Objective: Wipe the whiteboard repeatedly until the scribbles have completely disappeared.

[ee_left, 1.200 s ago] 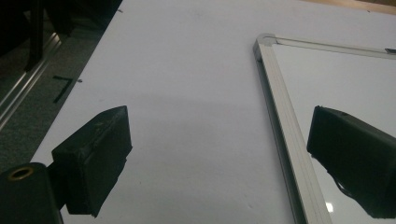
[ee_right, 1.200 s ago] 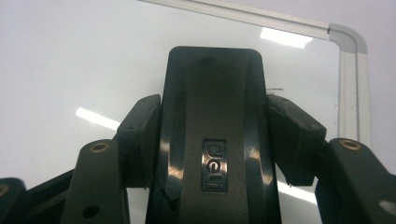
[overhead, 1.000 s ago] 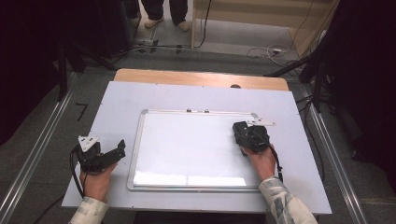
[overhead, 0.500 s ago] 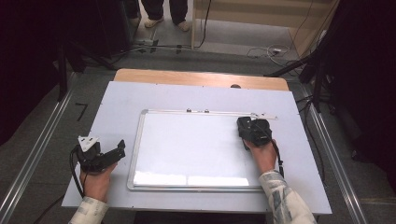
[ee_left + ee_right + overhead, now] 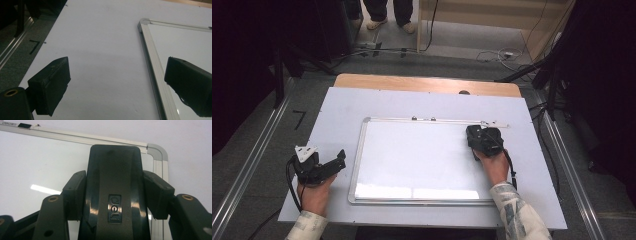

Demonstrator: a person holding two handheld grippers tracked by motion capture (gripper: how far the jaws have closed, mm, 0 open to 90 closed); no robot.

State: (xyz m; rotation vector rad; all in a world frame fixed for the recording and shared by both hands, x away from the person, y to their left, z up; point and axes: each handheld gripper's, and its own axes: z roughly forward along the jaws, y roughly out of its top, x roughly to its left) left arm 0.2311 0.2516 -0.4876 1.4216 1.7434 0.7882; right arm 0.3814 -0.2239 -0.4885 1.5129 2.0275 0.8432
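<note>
Whiteboard [image 5: 422, 160], rectangular w/ silver metal frame and blank white surface, lies flat on the pale lavender-grey tabletop [image 5: 337, 110], roughly centred. Small black clips sit on its far frame edge; ceiling light glares off the near part of the surface.

Right gripper [image 5: 482, 137], black, held in the person's right hand [image 5: 494, 167], sits over the board's far right corner area. In the right gripper view its jaws are clamped on either side of a glossy black plastic whiteboard eraser [image 5: 115, 195] w/ an embossed "deli" logo; pads touch both its long sides. Eraser's front end points at the board's rounded far corner, just short of the frame. Can't tell if its underside touches the board.

Left gripper [image 5: 324, 167], black w/ a grey three-cornered plate on top, held in the left hand [image 5: 314, 192], is over bare tabletop just left of the board's left frame edge, near the front. In the left gripper view its jaws stand wide apart w/ nothing between them; one jaw shows above the frame rail, the other over the tabletop.

Patterned sleeves on both forearms. Wooden strip [image 5: 427, 85] borders the table's far edge. Someone's shoes [image 5: 377, 22] on grey floor beyond.
</note>
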